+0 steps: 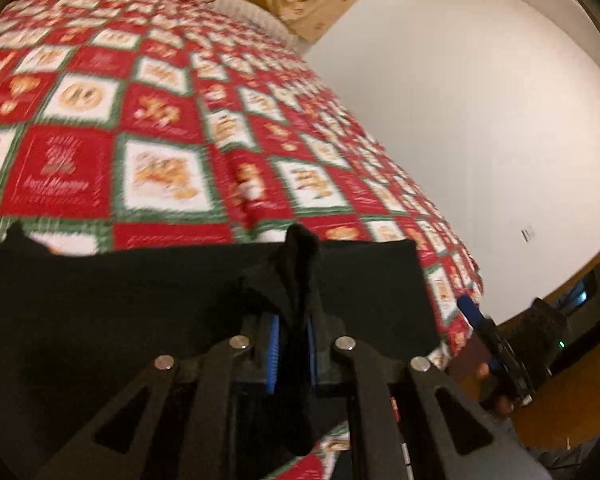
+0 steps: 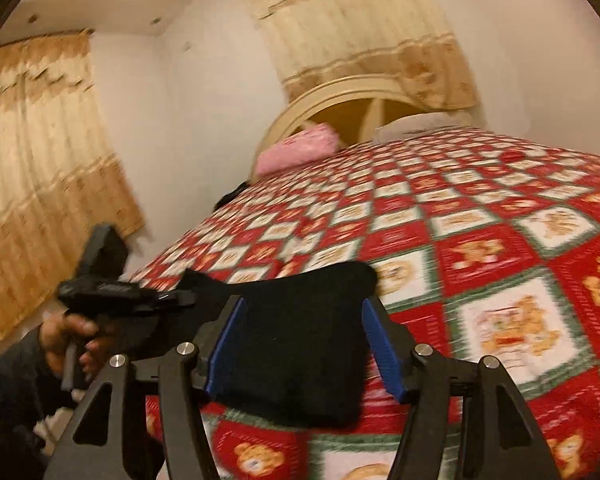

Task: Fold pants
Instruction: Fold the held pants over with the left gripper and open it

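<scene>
Black pants [image 1: 140, 280] lie across the near edge of a bed with a red, white and green checked quilt [image 1: 180, 120]. My left gripper [image 1: 294, 320] is shut on a bunched fold of the pants that sticks up between its blue pads [image 1: 273, 344]. In the right wrist view, my right gripper [image 2: 304, 302] stands open over the pants [image 2: 300, 360]; the black cloth lies between its blue pads [image 2: 380, 352], which are wide apart. A hand [image 2: 68, 340] holds the left gripper's body [image 2: 112, 292] at the left. The right gripper's body [image 1: 496, 344] shows at the bed's right edge.
The quilt [image 2: 500, 240] stretches to a cream headboard [image 2: 340, 100] with a pink pillow [image 2: 300, 148] and a white pillow [image 2: 416, 122]. Beige curtains [image 2: 40, 160] hang at the left. A white wall [image 1: 480, 120] runs along the bed's right side.
</scene>
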A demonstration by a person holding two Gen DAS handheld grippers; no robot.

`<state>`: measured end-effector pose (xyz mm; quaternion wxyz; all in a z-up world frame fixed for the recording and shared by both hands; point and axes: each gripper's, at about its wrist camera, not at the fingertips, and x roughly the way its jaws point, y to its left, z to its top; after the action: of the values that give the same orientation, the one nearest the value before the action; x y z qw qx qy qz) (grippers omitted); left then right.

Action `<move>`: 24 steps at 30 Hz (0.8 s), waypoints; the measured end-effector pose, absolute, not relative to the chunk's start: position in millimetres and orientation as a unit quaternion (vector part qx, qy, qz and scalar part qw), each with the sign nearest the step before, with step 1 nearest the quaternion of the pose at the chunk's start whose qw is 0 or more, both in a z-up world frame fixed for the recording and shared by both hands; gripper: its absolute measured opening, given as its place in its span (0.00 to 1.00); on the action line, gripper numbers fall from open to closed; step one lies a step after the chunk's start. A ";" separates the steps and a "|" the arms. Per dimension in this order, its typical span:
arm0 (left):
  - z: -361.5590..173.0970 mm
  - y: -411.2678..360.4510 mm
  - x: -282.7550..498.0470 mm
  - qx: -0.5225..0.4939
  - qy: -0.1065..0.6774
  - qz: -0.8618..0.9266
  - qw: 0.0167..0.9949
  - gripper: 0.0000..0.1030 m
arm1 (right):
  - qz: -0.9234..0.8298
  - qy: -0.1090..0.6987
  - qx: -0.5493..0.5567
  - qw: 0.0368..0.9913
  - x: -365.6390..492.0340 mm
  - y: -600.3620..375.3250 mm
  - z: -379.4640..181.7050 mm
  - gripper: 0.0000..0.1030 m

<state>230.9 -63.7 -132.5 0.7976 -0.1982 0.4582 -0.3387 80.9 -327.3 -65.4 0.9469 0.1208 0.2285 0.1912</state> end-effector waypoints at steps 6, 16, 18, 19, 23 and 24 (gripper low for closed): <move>-156.5 -55.2 234.9 -0.207 0.475 -0.319 0.794 0.11 | 0.225 0.306 0.054 0.923 90.2 -289.2 -88.2 0.60; -161.7 -51.9 233.0 -0.205 0.472 -0.322 0.795 0.17 | 0.199 0.306 0.061 0.929 97.7 -295.8 -78.1 0.60; -160.3 -51.9 232.3 -0.202 0.471 -0.320 0.797 0.19 | 0.195 0.302 0.050 0.932 107.6 -290.1 -69.7 0.64; -159.0 -52.0 231.3 -0.196 0.470 -0.318 0.800 0.19 | 0.182 0.319 0.038 0.929 124.6 -285.1 -70.5 0.68; -153.5 -45.8 226.1 -0.188 0.465 -0.312 0.807 0.29 | 0.111 0.378 0.011 0.919 153.8 -285.8 -92.5 0.72; -151.2 -41.5 223.6 -0.185 0.462 -0.309 0.810 0.33 | 0.105 0.377 0.011 0.920 152.8 -288.1 -93.2 0.72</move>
<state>223.6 -41.5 -151.2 0.8101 -0.1855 0.4623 -0.3093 152.8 -288.1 -93.2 0.9203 0.0112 0.3767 0.1047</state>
